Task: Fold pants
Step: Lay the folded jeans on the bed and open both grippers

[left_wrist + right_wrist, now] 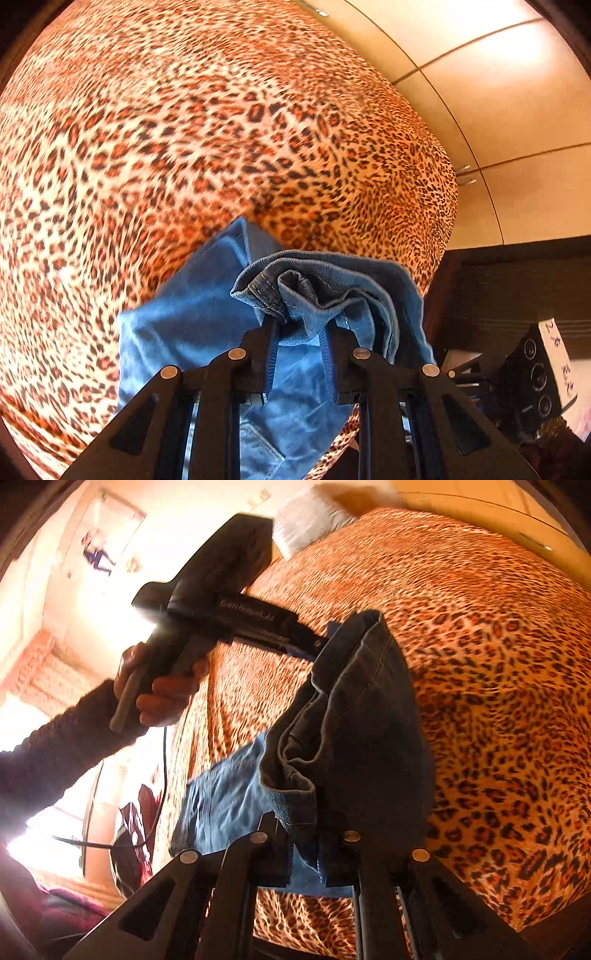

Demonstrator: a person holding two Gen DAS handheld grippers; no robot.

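Blue denim pants (207, 332) hang over a leopard-print bed (184, 129). My left gripper (301, 325) is shut on a bunched hem of the pants, lifted above the bed. My right gripper (306, 823) is shut on another hem of the pants (354, 720), which rise dark and doubled in front of it. In the right wrist view the left gripper (321, 642) reaches from the upper left, held by a hand (159, 690), and grips the far edge of the same fold. Lighter denim (225, 794) trails down to the bed (498, 664).
Beige cupboard doors (498, 110) stand beyond the bed on the right. A dark cabinet (517, 288) and a black device with dials (535, 376) lie at lower right. A white pillow (310, 520) lies at the bed's far end. A cable (159, 794) hangs at left.
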